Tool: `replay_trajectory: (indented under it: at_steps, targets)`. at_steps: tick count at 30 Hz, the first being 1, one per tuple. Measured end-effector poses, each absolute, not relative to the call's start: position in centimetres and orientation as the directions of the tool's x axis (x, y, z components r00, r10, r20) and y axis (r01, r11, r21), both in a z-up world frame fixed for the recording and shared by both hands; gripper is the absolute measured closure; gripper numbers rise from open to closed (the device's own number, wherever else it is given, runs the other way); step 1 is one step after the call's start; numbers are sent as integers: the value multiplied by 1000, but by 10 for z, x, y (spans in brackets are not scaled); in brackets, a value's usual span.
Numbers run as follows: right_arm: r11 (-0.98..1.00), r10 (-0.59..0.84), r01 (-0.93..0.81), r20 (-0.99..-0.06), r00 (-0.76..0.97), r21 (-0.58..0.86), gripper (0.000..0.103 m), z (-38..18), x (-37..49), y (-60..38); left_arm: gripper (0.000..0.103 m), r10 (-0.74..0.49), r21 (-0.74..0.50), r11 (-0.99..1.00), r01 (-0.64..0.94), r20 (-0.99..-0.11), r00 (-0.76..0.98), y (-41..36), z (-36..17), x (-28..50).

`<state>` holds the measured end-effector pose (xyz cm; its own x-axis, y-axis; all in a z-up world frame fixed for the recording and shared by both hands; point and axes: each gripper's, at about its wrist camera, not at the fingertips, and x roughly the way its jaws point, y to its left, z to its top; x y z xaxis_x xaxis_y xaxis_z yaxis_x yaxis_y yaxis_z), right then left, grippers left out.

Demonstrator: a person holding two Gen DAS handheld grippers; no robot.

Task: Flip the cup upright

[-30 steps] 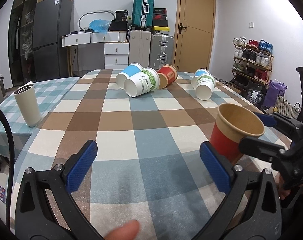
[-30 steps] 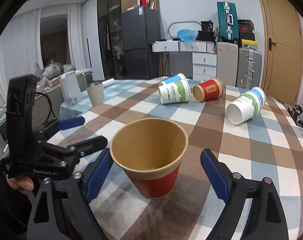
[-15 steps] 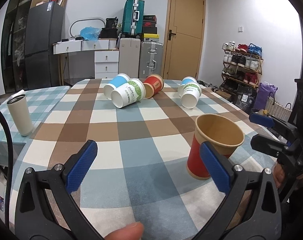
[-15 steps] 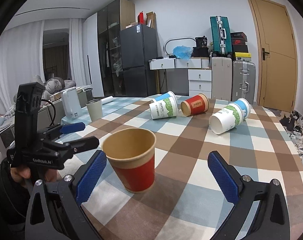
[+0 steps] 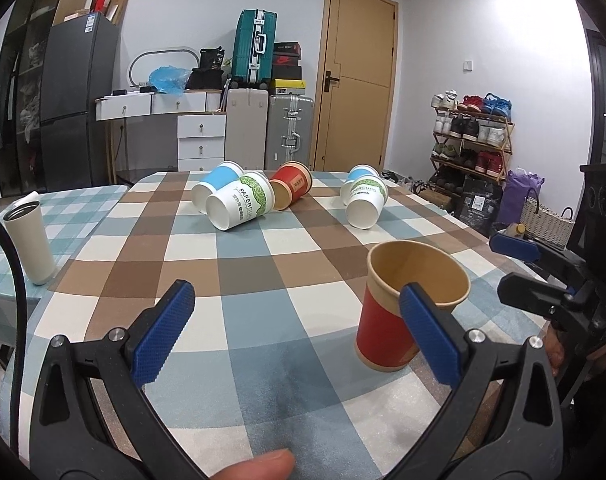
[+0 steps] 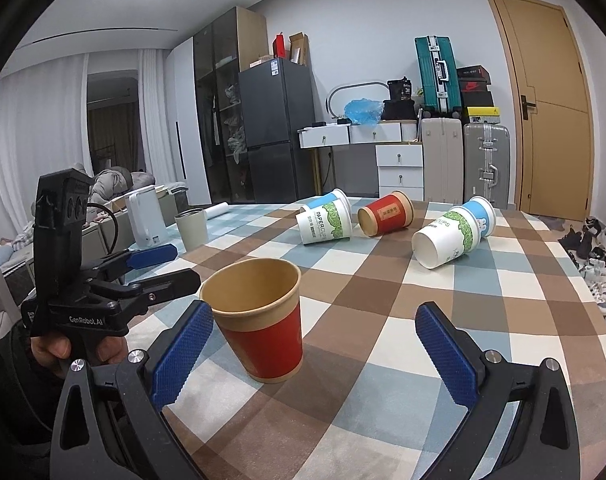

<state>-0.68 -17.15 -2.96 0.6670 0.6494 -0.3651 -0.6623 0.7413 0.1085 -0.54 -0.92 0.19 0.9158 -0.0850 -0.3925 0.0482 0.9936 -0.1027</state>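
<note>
Your red paper cup (image 6: 263,320) with its tan, tapered rim sits upright on the checked tabletop (image 6: 383,300), just inside your right gripper (image 6: 315,356), nearer its left pad. Both it and your left gripper (image 5: 299,336) gape wide, holding nothing. Left gripper's knurled blue pad hides part of the cup.

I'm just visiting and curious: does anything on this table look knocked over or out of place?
Yes. Five paper cups lie on their sides at the far end of the checked table: a trio and a pair. Only the near red cup stands upright, between the open right gripper's fingers. Nothing looks spilled.
</note>
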Motion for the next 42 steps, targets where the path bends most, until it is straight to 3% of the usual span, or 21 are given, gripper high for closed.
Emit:
replay_trajectory:
  at_steps: [42]
  targets:
    - [735, 657, -669, -364, 660, 113, 0, -32, -11, -172, 1, -65, -101, 995, 28, -383, 922, -4, -1, -10]
